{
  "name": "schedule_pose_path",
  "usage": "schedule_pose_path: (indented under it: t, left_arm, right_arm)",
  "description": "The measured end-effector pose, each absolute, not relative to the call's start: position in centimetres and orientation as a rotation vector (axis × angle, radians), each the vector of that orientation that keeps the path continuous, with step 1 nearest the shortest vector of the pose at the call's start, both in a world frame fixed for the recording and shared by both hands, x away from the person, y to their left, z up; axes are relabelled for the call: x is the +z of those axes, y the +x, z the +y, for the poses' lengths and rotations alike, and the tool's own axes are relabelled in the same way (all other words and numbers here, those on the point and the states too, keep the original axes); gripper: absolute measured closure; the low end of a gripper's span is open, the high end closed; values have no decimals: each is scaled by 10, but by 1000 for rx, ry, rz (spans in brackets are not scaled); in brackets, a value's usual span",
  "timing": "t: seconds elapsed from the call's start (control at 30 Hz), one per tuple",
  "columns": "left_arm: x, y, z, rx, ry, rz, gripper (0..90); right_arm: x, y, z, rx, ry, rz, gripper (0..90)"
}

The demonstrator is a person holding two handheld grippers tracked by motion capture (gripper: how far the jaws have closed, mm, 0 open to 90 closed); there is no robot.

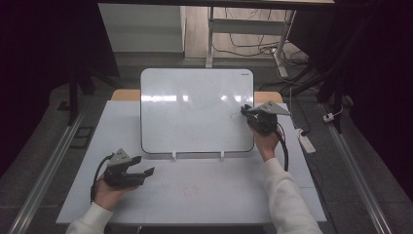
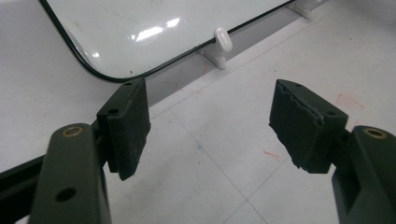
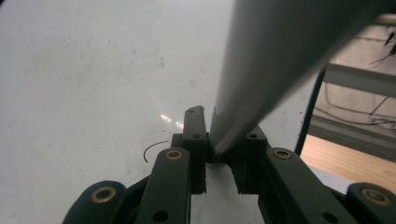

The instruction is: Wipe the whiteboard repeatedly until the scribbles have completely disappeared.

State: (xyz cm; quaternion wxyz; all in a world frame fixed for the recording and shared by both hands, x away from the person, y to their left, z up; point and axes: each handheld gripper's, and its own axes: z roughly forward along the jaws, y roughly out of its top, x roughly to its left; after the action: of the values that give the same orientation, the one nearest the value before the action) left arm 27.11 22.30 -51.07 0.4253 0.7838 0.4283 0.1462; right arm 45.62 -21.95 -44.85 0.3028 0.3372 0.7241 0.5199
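From the high view, I have the right gripper [image 1: 249, 113] up against the right part of the whiteboard [image 1: 195, 109], which stands propped on the tabletop [image 1: 204, 190] just ahead of both hands; a small dark stroke sits on the board right beside its tip. My left gripper [image 1: 146, 165] rests low on the tabletop, well apart from the board's lower left corner and short of it. In the left gripper view, its jaws stand wide apart with nothing between the pads [image 2: 128, 126], and the board's rounded corner and one white foot clip [image 2: 222, 42] lie ahead of them. In the right gripper view, the jaws are clamped on a pale grey marker [image 3: 275, 60] that rises from between them toward the camera, its tip hidden below the pads; a thin curved line [image 3: 153, 149] shows on the board just to the left of the jaws. I judge the step in hand to be writing or drawing on the board, barely begun. The next move calls for steady light pressure and a smooth sweep across the surface, keeping the marker from slipping in the grip.
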Motion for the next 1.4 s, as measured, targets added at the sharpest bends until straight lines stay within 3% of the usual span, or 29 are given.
schedule_pose_path:
  t: [0.13, 0.37, 0.6, 0.8, 1.0, 1.4]
  left_arm:
    - [-510, 270, 222, 371, 1959, 1069, 297]
    - [-510, 269, 223, 374, 1954, 1081, 297]
    - [-510, 268, 222, 374, 1958, 1080, 297]
    - [-511, 269, 223, 369, 1956, 1085, 297]
    - [-511, 269, 223, 370, 1957, 1086, 297]
    - [-511, 269, 223, 373, 1956, 1085, 296]
  right_arm:
    - [-453, 450, -199, 1346, 768, 2040, 777]
    - [-447, 460, -214, 1389, 882, 1921, 777]
    - [-453, 451, -185, 1366, 753, 2054, 777]
    - [-450, 459, -202, 1428, 850, 1955, 777]
    - [-457, 446, -185, 1360, 756, 2071, 777]
    - [-454, 449, -190, 1354, 781, 2063, 777]
